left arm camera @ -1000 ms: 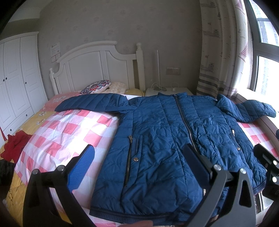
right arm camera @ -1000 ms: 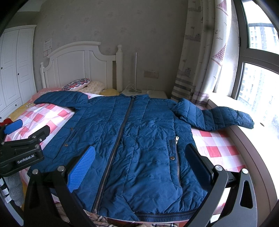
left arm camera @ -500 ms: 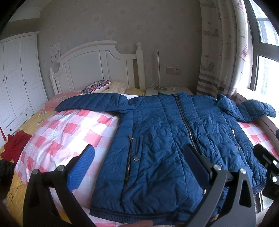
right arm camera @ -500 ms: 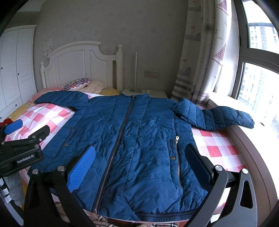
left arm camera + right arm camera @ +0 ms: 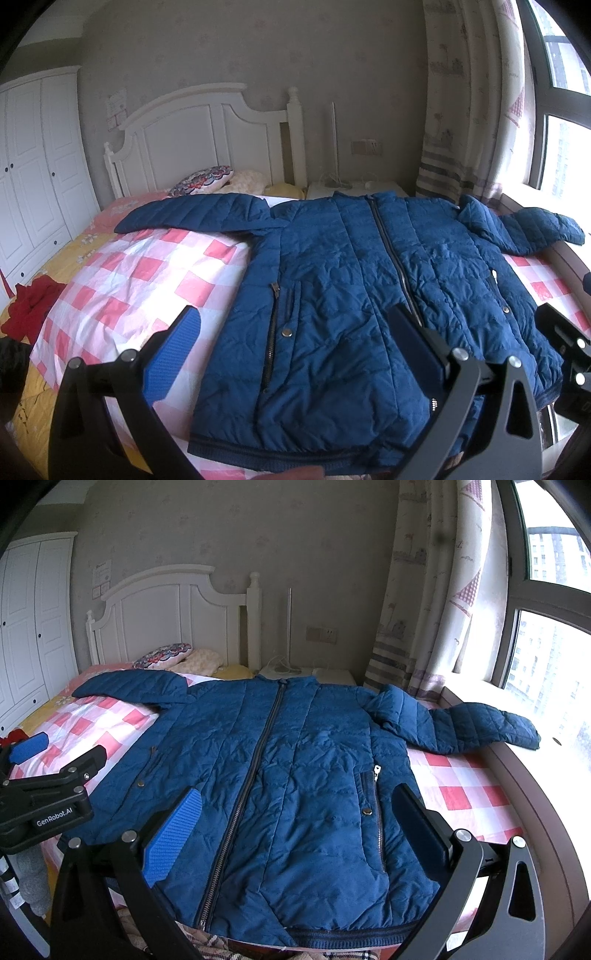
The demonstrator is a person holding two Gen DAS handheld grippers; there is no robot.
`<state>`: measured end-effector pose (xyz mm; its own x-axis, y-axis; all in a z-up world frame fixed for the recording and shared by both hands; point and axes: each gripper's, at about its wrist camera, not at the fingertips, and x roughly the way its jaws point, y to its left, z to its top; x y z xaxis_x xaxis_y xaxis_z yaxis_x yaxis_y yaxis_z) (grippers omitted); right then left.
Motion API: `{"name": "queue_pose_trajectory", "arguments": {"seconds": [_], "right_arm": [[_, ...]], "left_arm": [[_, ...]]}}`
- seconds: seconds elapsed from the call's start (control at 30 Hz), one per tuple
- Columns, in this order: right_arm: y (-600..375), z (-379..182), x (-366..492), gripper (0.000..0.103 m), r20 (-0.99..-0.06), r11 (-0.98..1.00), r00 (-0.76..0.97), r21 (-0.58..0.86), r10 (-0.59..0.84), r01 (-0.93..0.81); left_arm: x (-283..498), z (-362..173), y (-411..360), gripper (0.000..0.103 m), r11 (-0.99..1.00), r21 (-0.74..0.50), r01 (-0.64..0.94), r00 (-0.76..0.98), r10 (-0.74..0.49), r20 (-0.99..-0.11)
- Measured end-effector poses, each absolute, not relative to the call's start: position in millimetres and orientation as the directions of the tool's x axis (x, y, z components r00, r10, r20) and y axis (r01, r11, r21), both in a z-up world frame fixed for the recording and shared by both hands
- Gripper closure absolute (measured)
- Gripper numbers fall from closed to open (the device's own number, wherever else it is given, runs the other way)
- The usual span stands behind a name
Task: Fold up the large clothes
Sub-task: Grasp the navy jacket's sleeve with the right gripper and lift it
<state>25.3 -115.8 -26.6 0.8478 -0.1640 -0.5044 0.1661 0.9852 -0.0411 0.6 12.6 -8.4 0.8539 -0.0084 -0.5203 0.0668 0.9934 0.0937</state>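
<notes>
A dark blue quilted jacket lies flat and zipped on the bed, front up, both sleeves spread; it also shows in the right wrist view. Its left sleeve lies across the pink checked cover; its right sleeve reaches onto the windowsill. My left gripper is open and empty, held above the jacket's lower left part near the hem. My right gripper is open and empty, above the lower right part. The left gripper also shows at the left edge of the right wrist view.
The bed has a pink-and-white checked cover and a white headboard with pillows. A nightstand stands beside it. A curtain and windowsill are at right. A wardrobe and red clothing are at left.
</notes>
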Motion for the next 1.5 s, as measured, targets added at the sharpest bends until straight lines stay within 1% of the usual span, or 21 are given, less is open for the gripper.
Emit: {"name": "queue_pose_trajectory", "arguments": {"seconds": [0.13,0.27,0.4,0.47,0.53,0.6,0.73,0.83,0.9,0.97,1.0,1.07,1.1,1.13,1.17,1.2,1.23,1.3,1.37,1.43,1.5], "right_arm": [[-118,-35,28,0.004,-0.523,0.986,0.838,-0.034,-0.156,0.162],[-134,-46,46,0.004,-0.548,0.986,0.821,-0.047,-0.16,0.16],[-182,-64,84,0.004,-0.634,0.977,0.756,0.001,-0.162,0.211],[-216,-74,105,0.004,-0.674,0.965,0.721,0.044,-0.162,0.258],[-254,-86,126,0.004,-0.716,0.945,0.679,0.086,-0.162,0.315],[-295,-98,142,0.004,-0.744,0.915,0.648,0.132,-0.163,0.382],[-381,-117,165,0.004,-0.767,0.815,0.596,0.176,-0.237,0.552],[-446,-129,174,0.004,-0.775,0.702,0.577,0.261,-0.257,0.663],[-474,-131,177,0.004,-0.77,0.647,0.573,0.288,-0.282,0.706],[-496,-132,183,0.004,-0.758,0.617,0.581,0.312,-0.297,0.723],[-506,-133,187,0.005,-0.754,0.608,0.58,0.313,-0.308,0.73],[-520,-132,196,0.01,-0.745,0.595,0.581,0.315,-0.328,0.739],[-526,-131,200,0.023,-0.741,0.591,0.581,0.315,-0.337,0.743],[-530,-129,204,0.039,-0.733,0.583,0.581,0.313,-0.354,0.75],[-532,-128,205,0.048,-0.715,0.58,0.592,0.318,-0.372,0.75],[-533,-125,207,0.062,-0.693,0.582,0.608,0.328,-0.387,0.744],[-534,-122,214,0.072,-0.671,0.589,0.626,0.336,-0.398,0.735],[-520,-109,221,0.084,-0.617,0.632,0.689,0.371,-0.38,0.68],[-490,-92,242,0.085,-0.565,0.715,0.759,0.379,-0.324,0.587],[-441,-70,259,0.085,-0.516,0.82,0.82,0.338,-0.248,0.461],[-391,-55,275,0.085,-0.493,0.898,0.856,0.29,-0.155,0.329]], "left_arm": [[5,-18,11,0.002,0.992,0.098,0.076,0.836,-0.01,-0.549],[29,-31,2,0.002,0.989,0.101,0.11,0.797,-0.027,-0.604],[78,-50,-18,0.002,0.977,0.161,0.142,0.759,-0.003,-0.651],[112,-62,-30,0.002,0.968,0.184,0.171,0.723,0.004,-0.691],[154,-75,-44,0.002,0.96,0.181,0.212,0.668,-0.006,-0.744],[194,-83,-53,0.002,0.958,0.174,0.229,0.634,-0.011,-0.773],[265,-102,-66,0.002,0.962,0.186,0.202,0.638,0.015,-0.77],[301,-119,-64,0.002,0.968,0.147,0.201,0.59,0.0,-0.808],[313,-131,-54,0.002,0.979,0.051,0.195,0.559,-0.068,-0.826],[316,-136,-43,0.002,0.981,-0.029,0.194,0.566,-0.135,-0.813],[315,-136,-42,0.002,0.979,-0.037,0.198,0.569,-0.146,-0.809],[315,-138,-44,0.002,0.978,-0.018,0.207,0.57,-0.136,-0.81],[316,-139,-46,0.002,0.978,-0.008,0.206,0.569,-0.127,-0.813],[317,-139,-48,0.002,0.979,-0.001,0.205,0.566,-0.119,-0.815],[315,-138,-48,0.002,0.979,-0.001,0.204,0.563,-0.118,-0.818],[316,-138,-48,0.002,0.979,-0.003,0.202,0.558,-0.118,-0.821],[317,-138,-48,0.002,0.979,-0.004,0.204,0.553,-0.119,-0.824],[318,-137,-48,0.002,0.977,-0.006,0.212,0.546,-0.123,-0.829],[321,-137,-47,0.002,0.976,-0.01,0.217,0.546,-0.13,-0.827],[322,-137,-46,0.002,0.976,-0.021,0.218,0.547,-0.14,-0.825],[321,-137,-44,0.002,0.976,-0.028,0.218,0.549,-0.146,-0.823]]}}
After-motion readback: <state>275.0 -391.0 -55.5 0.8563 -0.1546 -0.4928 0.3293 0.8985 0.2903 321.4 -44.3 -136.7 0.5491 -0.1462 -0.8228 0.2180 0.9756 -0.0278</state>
